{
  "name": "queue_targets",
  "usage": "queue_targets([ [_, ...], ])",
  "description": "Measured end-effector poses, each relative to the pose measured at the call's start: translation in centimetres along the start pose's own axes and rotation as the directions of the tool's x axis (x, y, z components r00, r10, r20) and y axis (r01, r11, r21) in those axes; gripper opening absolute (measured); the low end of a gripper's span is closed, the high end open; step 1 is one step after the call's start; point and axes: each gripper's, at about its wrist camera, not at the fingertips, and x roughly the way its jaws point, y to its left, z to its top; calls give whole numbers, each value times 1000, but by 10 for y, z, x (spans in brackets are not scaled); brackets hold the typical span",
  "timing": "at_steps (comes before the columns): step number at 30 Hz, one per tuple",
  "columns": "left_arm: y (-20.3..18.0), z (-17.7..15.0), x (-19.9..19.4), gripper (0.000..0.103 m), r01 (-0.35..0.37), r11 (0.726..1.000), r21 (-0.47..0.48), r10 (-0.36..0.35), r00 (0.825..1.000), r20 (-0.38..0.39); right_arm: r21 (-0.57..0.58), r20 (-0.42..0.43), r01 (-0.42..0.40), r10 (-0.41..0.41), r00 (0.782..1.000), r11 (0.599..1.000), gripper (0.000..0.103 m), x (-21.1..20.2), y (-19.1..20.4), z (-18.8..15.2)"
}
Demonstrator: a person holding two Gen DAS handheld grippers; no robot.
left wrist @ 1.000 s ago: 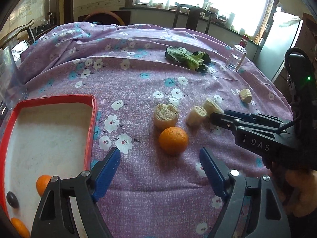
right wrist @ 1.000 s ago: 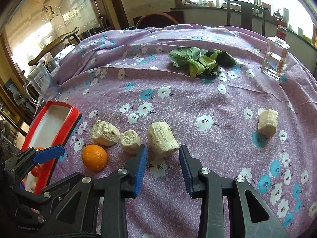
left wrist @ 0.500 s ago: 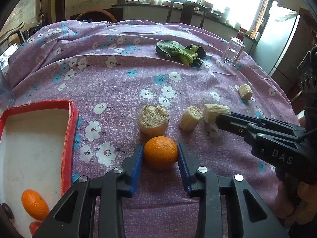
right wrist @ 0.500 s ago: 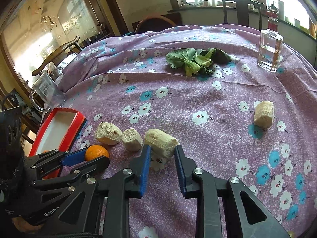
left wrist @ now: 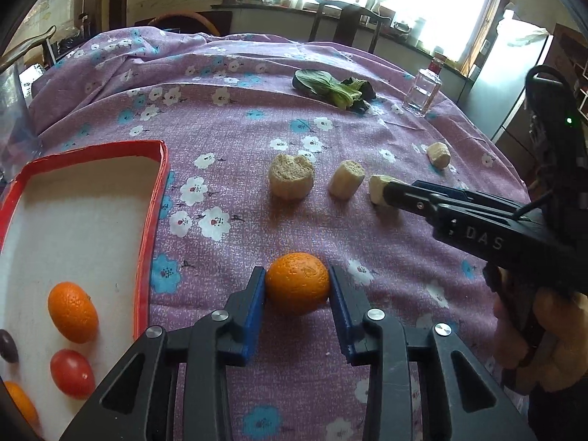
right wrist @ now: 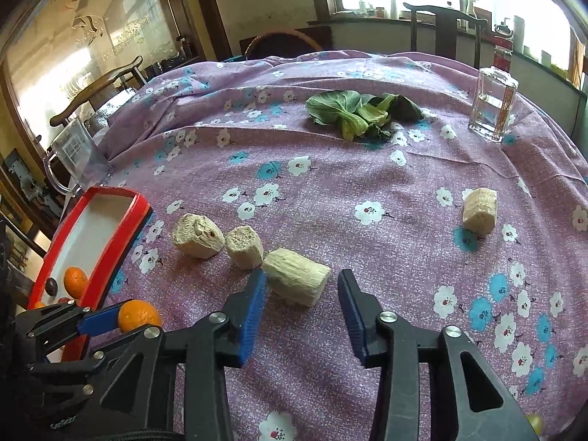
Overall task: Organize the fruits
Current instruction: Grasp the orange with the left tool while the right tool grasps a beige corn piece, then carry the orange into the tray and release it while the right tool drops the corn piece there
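Left gripper (left wrist: 297, 286) clamped on orange (left wrist: 297, 282), beside red tray (left wrist: 156, 191).
We see right gripper (right wrist: 301, 288) jaws opening around pale root chunk (right wrist: 296, 277), pads not pressing it, on purple cloth (left wrist: 239, 117).

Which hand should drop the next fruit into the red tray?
Left. Its tongs are shut on the orange, and the tray lies just beside them. The right tongs are opening around a pale chunk, farther from the tray.
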Motion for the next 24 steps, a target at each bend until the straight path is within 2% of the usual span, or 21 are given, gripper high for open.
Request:
queue_targets([
  [2, 0, -2, -6, 33, 3, 1000, -1, -3, 1000, 5, 0, -10, -1, 1, 1000, 1000, 45, 6, 3, 0],
  [4, 1, -3, -11, 33, 4, 1000, -1, -4, 1000, 10, 7, -16, 25, -25, 1000, 1000, 38, 10, 4, 0],
  [7, 2, -5, -21, 33, 2, 1000, 1, -2, 1000, 22, 40, -10, -11, 11, 1000, 999, 38, 6, 1, -3],
  [15, 7, -10, -43, 33, 2, 1000, 4, -2, 999, 49, 33, 34, -39, 38, 999, 999, 38, -27, 14, -12],
  [24, 28, -27, -74, 33, -34, 999, -32, 37, 996, 78, -9, 55, -102, 102, 993, 995, 38, -50, 53, -17],
])
